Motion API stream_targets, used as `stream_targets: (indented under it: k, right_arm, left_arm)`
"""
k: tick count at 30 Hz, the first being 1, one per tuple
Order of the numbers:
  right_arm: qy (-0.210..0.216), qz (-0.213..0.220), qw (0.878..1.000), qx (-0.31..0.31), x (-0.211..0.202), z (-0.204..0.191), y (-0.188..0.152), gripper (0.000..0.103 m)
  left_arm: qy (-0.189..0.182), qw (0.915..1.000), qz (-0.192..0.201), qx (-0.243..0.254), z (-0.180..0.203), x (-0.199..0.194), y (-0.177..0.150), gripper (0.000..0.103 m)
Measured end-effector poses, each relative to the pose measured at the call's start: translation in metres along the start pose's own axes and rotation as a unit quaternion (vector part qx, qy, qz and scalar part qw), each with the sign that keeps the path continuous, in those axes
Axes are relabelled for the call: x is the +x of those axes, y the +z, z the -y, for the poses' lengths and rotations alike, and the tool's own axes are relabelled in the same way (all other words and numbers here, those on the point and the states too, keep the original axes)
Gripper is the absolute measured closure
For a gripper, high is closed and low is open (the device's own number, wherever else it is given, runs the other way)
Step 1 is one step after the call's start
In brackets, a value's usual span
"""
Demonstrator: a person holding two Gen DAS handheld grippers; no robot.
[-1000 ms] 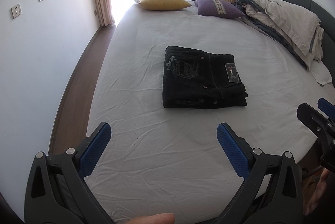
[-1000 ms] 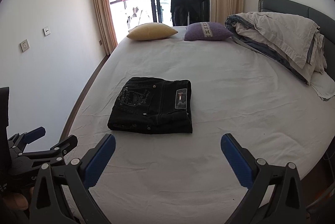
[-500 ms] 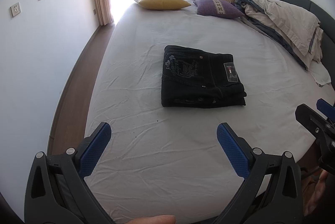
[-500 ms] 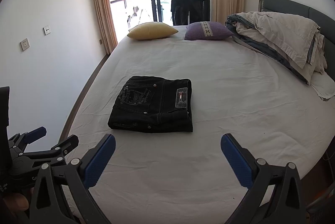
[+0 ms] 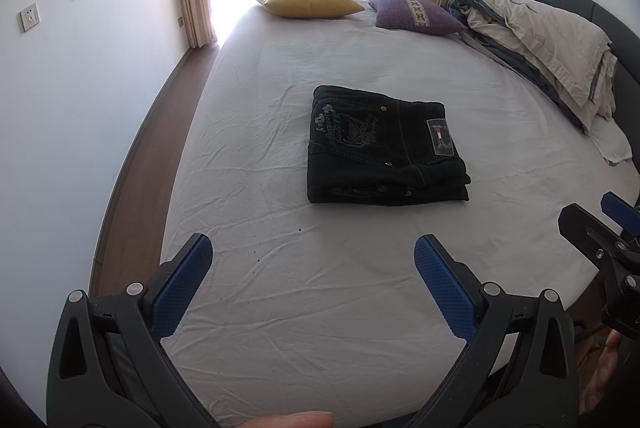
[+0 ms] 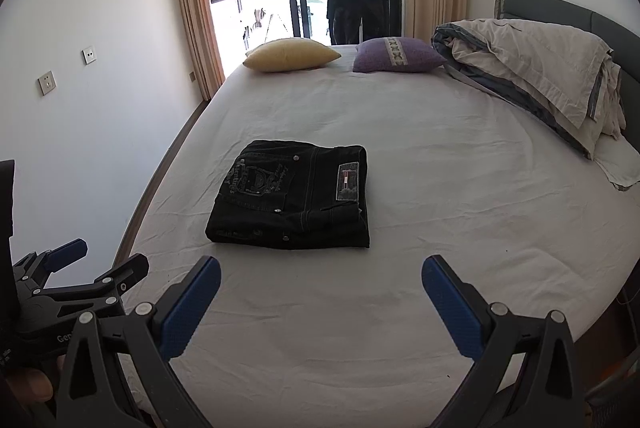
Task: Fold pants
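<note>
- Two grippers, both empty: the left gripper [image 5: 312,252] has its blue pads spread wide above bare sheet, and the right gripper [image 6: 320,276] is spread just as wide, nothing between either pair of fingers.
- Straight ahead of both pairs of fingers, with a strip of white sheet between, lie the black pants [image 5: 384,147], folded into a compact, layered rectangle near the middle of the bed [image 5: 280,308].
- From the left wrist view the bundle sits ahead and a little right of the finger gap; from the right wrist view the pants [image 6: 292,195] sit ahead and a little left. So the bundle lies between the two arms, and neither looks clearly nearer.
- Its long axis runs roughly across the line of the fingers, left to right, with the near long edge showing the stacked layers.
- The embroidered back pocket is towards the left end and the waistband patch towards the right end; that right edge looks like the waistband.
- Judging by its tidy shape, the folding appears finished, so any coming move would be no more than a small press or squaring.
- Beyond the bundle: a yellow pillow [image 5: 308,1], a purple pillow [image 5: 416,13] and a heaped duvet [image 5: 548,39] along the far and right sides, well apart from the pants.
</note>
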State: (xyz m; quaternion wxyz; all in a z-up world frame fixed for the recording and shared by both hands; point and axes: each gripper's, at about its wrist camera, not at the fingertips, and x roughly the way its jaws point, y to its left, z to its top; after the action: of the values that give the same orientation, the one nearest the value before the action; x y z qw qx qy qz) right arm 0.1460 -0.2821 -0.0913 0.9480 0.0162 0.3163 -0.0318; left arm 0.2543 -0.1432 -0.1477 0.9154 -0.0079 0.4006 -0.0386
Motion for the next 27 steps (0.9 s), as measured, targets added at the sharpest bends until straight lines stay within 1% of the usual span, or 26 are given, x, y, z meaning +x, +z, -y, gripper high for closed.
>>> stream_targets:
  k: [27]
  right_arm:
    - [0.000, -0.001, 1.000, 0.000, 0.0002, 0.0008, -0.0017, 0.000]
  left_arm:
    - [-0.001, 1.0000, 0.001, 0.001, 0.0042, -0.0015, -0.0022, 0.000]
